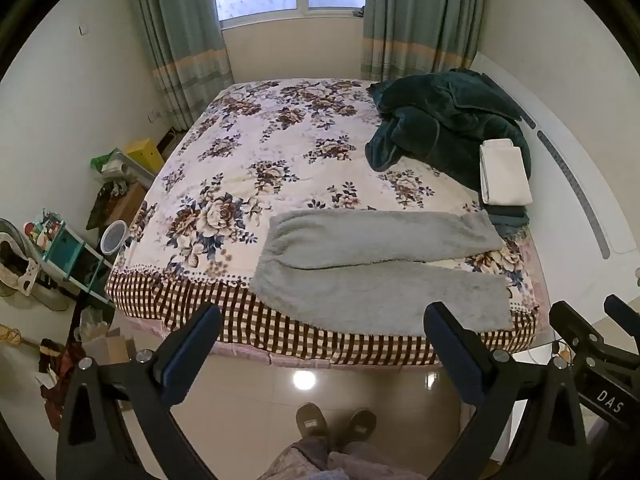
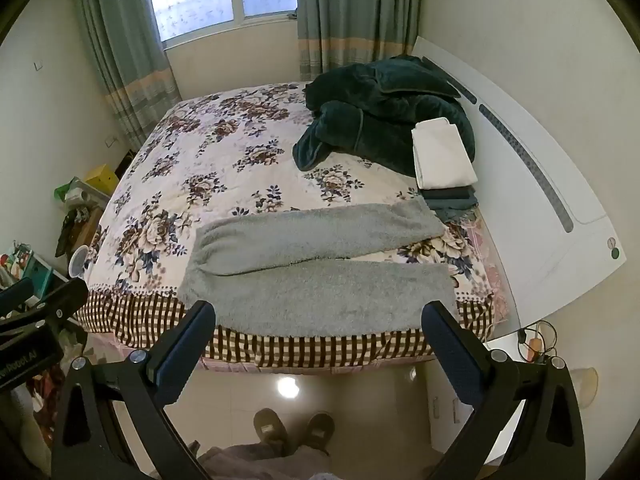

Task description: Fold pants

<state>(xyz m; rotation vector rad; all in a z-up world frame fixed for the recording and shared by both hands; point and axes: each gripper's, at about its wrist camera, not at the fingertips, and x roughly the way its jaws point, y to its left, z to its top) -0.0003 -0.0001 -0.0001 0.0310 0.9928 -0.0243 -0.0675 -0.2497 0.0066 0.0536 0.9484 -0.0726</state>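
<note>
The grey fleece pants (image 1: 376, 276) are lying spread flat, legs parted, along the bed's (image 1: 280, 332) near edge for easy reach, while the left gripper (image 1: 320, 344) and right gripper (image 2: 318, 338) are hovering wide open, gripping nothing.

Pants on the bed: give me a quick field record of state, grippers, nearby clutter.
pants: grey fleece pants, flat on the near edge of the bed, unfolded
legs: apart, pointing right; waist at left
left gripper: open, empty, above the floor short of the bed
right gripper: open, empty, same standoff
near leg ends: folded white cloth on a dark stack
far right of bed: dark green blanket, bunched
contact: none with pants
</note>
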